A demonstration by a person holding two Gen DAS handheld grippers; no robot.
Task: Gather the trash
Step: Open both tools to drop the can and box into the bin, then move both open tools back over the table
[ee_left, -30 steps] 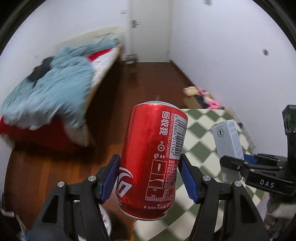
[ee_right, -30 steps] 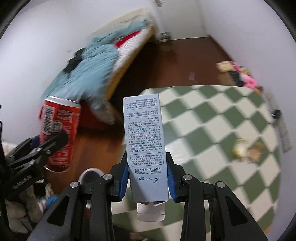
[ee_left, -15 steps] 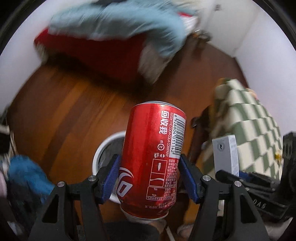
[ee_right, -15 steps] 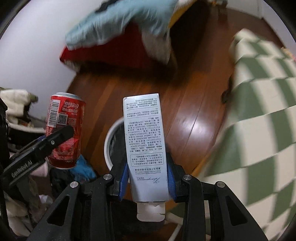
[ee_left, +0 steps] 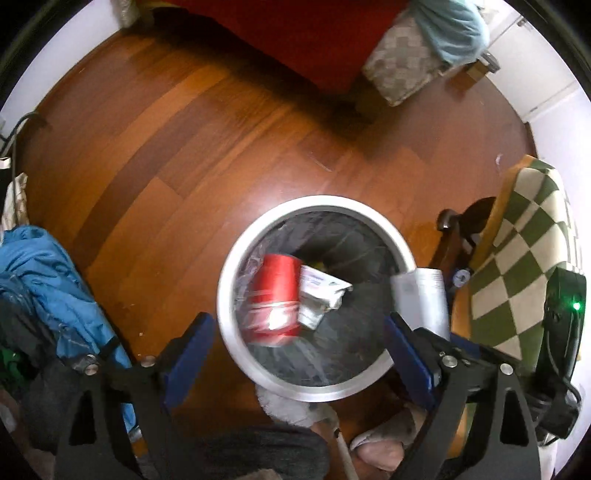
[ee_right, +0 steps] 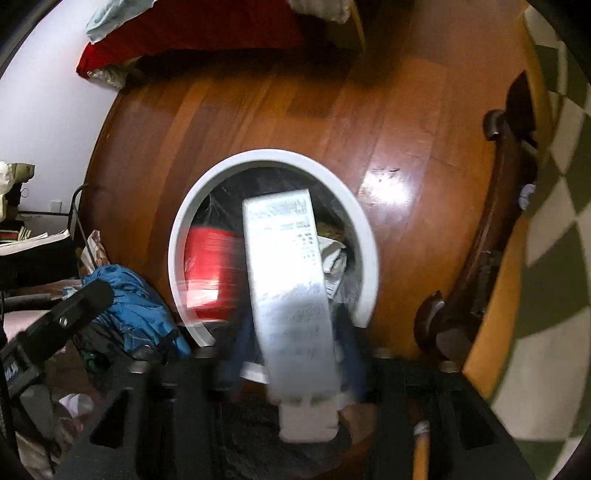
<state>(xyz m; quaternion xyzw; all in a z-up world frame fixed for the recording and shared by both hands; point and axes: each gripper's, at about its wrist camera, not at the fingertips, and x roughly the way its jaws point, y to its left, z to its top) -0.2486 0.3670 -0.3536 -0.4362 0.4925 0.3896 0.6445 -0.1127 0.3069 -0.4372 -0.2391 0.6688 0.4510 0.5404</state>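
A white round trash bin [ee_left: 236, 266] with a dark liner stands on the wooden floor below both grippers. My left gripper [ee_left: 299, 343] is open and empty above it. The red cola can [ee_left: 275, 295] is blurred inside the bin, beside crumpled white paper [ee_left: 317, 295]. In the right wrist view the bin [ee_right: 184, 229] and the can [ee_right: 208, 269] also show. The white carton box [ee_right: 291, 291] is blurred and tilted between the fingers of my right gripper [ee_right: 291, 354], over the bin. The fingers are blurred and look spread apart from the box. The box also shows in the left wrist view [ee_left: 421, 299].
A table with a green-and-white checked cloth [ee_left: 524, 258] and dark wooden legs [ee_right: 491, 236] stands to the right of the bin. Blue clothing [ee_left: 48, 288] is piled at the left. A bed with red sheets [ee_left: 288, 26] lies beyond. Slippered feet [ee_left: 384, 439] are below the bin.
Both grippers tilted down over the bin. My left gripper opened and the cola can dropped into the bin. The white box has tilted and blurred between the right fingers.
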